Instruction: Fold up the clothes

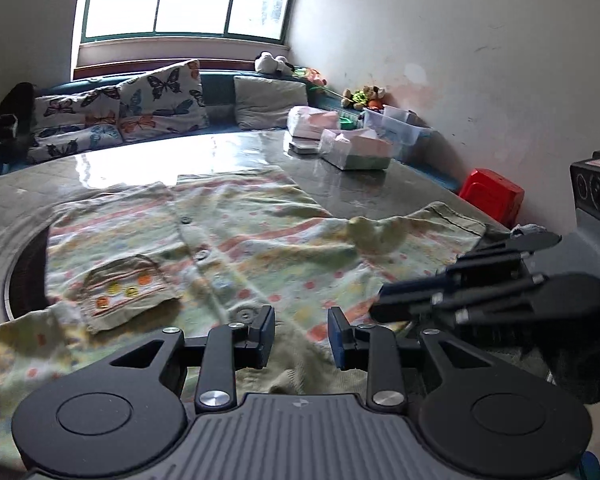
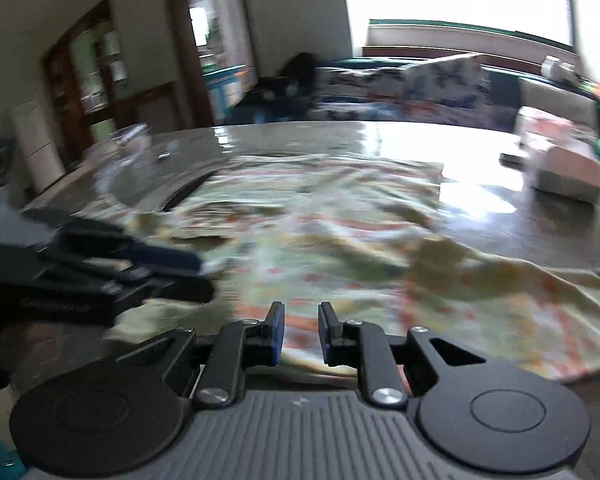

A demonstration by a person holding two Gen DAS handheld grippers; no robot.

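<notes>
A pale green buttoned shirt (image 1: 236,240) with orange stripes, dots and a chest pocket (image 1: 128,288) lies spread face up on the grey table (image 1: 360,184). My left gripper (image 1: 302,336) is open just above the shirt's near edge, with nothing between its fingers. My right gripper (image 1: 384,308) reaches in from the right, close beside it. In the blurred right wrist view the right gripper (image 2: 300,332) is open over the shirt (image 2: 340,240), and the left gripper (image 2: 188,276) shows at the left, over the cloth's near edge.
Clear boxes (image 1: 356,148) and a white packet (image 1: 312,120) stand at the table's far right. A round dark groove (image 1: 24,276) marks the table top at the left. A bench with butterfly cushions (image 1: 140,104) runs behind. A red stool (image 1: 492,196) is by the wall.
</notes>
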